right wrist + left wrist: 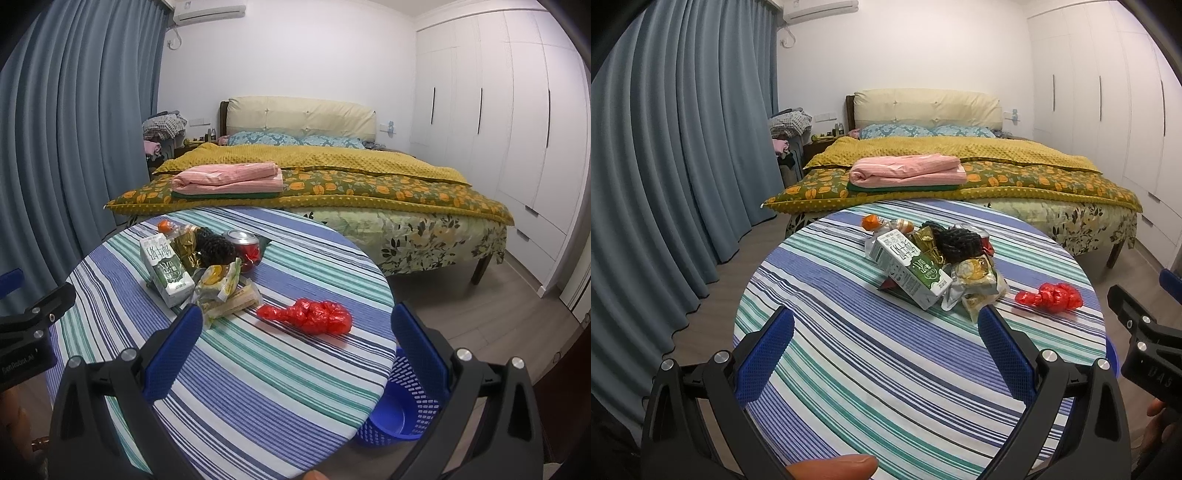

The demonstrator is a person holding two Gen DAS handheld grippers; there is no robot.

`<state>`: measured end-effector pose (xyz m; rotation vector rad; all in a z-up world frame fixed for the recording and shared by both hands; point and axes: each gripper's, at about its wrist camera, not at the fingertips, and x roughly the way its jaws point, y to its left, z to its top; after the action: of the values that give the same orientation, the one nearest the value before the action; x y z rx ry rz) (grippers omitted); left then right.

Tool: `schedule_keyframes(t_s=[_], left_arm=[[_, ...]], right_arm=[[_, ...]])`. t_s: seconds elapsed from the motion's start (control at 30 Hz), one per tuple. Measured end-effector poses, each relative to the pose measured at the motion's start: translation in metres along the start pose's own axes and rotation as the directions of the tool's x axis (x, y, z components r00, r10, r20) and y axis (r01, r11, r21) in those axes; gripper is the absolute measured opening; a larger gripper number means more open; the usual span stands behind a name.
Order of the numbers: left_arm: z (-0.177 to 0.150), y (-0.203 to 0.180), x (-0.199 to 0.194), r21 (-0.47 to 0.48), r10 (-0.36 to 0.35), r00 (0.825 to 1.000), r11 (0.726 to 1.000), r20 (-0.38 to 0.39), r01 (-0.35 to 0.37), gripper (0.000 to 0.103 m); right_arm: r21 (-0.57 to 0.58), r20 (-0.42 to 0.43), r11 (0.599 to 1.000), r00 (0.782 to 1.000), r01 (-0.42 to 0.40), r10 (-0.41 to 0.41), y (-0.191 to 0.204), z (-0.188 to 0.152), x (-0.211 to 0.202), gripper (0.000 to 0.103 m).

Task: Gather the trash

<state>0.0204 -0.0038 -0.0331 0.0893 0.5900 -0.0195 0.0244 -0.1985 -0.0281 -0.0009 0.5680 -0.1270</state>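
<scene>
Both tools are hanging wide open over the striped worktop [258, 369], gripping nothing. The red bag [308, 315] is lying dead ahead of the right tool [297, 330], long axis running left-right, so that hand's nearer than the left tool [886, 326]. The milk carton [910, 267] is sitting in the pile further back-left; its label's Chinese, not readable. Blue basket [397, 410] is waiting on the floor.

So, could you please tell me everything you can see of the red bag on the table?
The red bag is thin, glossy plastic, crumpled and bunched into a lumpy, elongated wad, narrower at its left end. It lies flat on the striped tablecloth, near the table's right edge, apart from the trash pile to its left. Nothing touches it but the cloth; neither tool holds it. The blue basket stands on the floor below that edge.
</scene>
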Motion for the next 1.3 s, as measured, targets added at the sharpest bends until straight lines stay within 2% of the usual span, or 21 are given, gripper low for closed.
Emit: schedule_keyframes(t_s=[1.3], left_arm=[[0.0027, 0.0009, 0.004, 0.005, -0.002, 1.0, 1.0, -0.014, 0.002, 0.099]], right_arm=[[0.003, -0.009, 1.0, 1.0, -0.017, 0.017, 0.0037, -0.0008, 0.0044, 0.098]])
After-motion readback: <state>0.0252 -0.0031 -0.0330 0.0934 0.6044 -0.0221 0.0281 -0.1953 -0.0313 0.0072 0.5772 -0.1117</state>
